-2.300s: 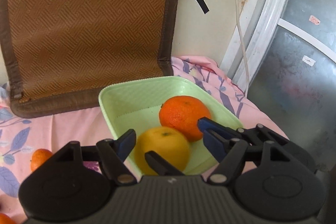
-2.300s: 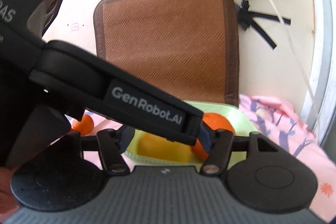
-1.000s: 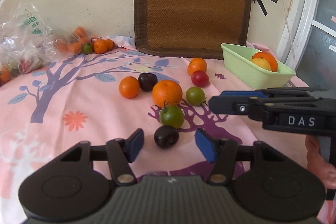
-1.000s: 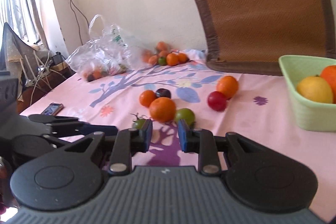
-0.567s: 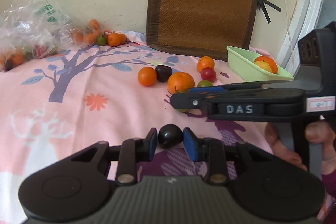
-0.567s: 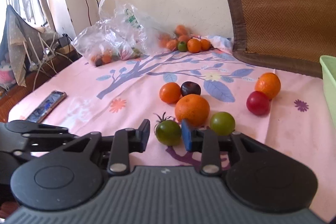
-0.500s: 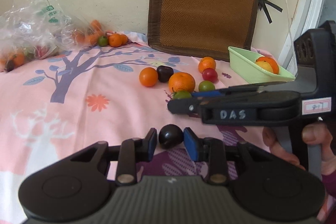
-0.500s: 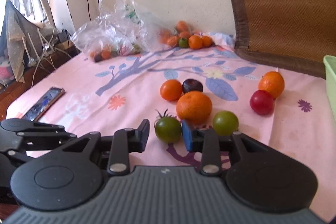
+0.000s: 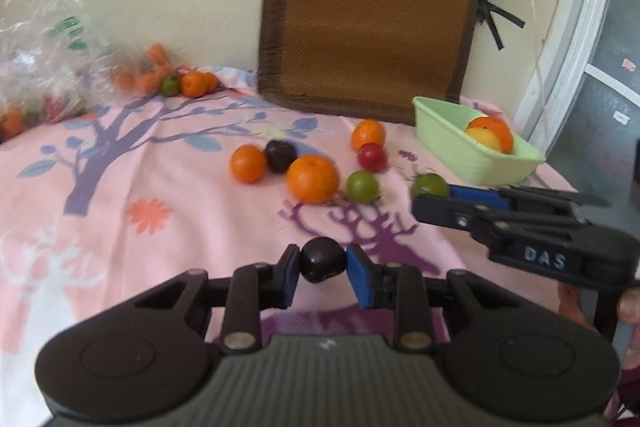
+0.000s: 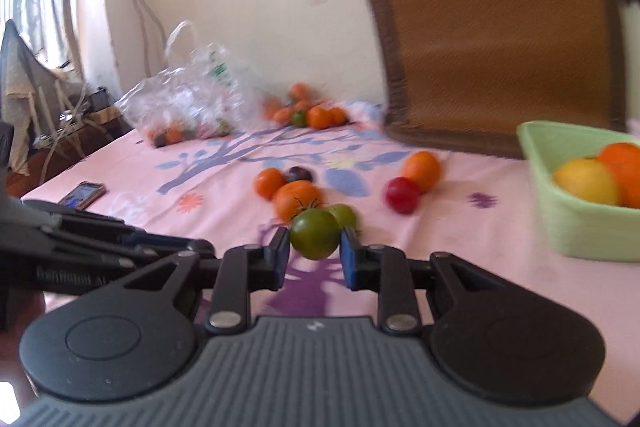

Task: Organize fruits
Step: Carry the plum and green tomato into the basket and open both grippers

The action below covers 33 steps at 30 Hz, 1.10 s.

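My left gripper [image 9: 323, 273] pinches the dark plum [image 9: 323, 259]; my right gripper [image 10: 314, 253] clamps the green tomato [image 10: 315, 233]. Bare pink cloth [image 10: 460, 227] lies before the green basket [image 10: 576, 227].

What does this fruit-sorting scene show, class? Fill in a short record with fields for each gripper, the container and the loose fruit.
left gripper: shut on small dark round plum
right gripper: shut on green tomato with stem
container: pale green plastic basket, holding a yellow fruit and an orange
loose fruit on pink floral cloth: large orange, red tomato, light green tomato, second dark plum
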Each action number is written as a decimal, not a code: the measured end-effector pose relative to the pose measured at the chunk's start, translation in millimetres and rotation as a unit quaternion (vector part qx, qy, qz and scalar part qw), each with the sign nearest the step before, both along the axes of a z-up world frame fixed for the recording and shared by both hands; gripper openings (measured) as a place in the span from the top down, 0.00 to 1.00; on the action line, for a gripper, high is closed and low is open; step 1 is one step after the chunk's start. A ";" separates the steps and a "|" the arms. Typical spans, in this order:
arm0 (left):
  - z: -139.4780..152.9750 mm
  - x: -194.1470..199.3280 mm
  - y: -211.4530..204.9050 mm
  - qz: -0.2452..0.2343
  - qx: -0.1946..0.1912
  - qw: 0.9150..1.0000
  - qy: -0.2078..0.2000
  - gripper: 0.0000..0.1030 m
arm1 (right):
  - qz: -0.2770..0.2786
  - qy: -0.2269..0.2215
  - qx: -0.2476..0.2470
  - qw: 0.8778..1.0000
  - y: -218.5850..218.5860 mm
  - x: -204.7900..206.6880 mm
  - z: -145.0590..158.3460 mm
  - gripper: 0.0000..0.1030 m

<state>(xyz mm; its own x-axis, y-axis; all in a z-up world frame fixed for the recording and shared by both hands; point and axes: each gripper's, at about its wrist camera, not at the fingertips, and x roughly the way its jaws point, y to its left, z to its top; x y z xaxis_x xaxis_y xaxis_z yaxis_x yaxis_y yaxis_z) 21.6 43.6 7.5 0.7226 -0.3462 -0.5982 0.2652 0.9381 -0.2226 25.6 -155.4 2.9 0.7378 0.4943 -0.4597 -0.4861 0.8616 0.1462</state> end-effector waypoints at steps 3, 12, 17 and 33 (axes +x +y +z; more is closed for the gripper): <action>12.7 20.5 -21.7 -0.031 -0.014 0.999 -0.004 0.74 | -0.056 -0.035 -0.005 0.998 -30.9 -9.6 5.1 0.71; 59.7 109.6 -133.3 -0.119 -0.050 0.991 -0.018 0.74 | -0.191 -0.123 -0.049 0.973 -94.6 7.9 16.8 0.71; 55.8 160.9 -182.9 -0.124 -0.043 0.991 0.012 0.74 | -0.239 -0.087 -0.048 0.966 -111.3 32.3 6.4 0.71; 41.1 185.1 -183.0 -0.103 -0.077 0.991 0.044 0.61 | -0.262 -0.108 -0.024 0.959 -122.9 29.7 4.3 0.53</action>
<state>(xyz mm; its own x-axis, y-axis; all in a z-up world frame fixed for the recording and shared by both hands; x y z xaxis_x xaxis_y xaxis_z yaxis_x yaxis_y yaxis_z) 206.6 -139.4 48.5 0.5741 -0.5731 -0.5847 0.4202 0.8192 -0.3903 55.3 -278.3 7.2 0.9597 0.0118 -0.2809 0.0007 0.9990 0.0444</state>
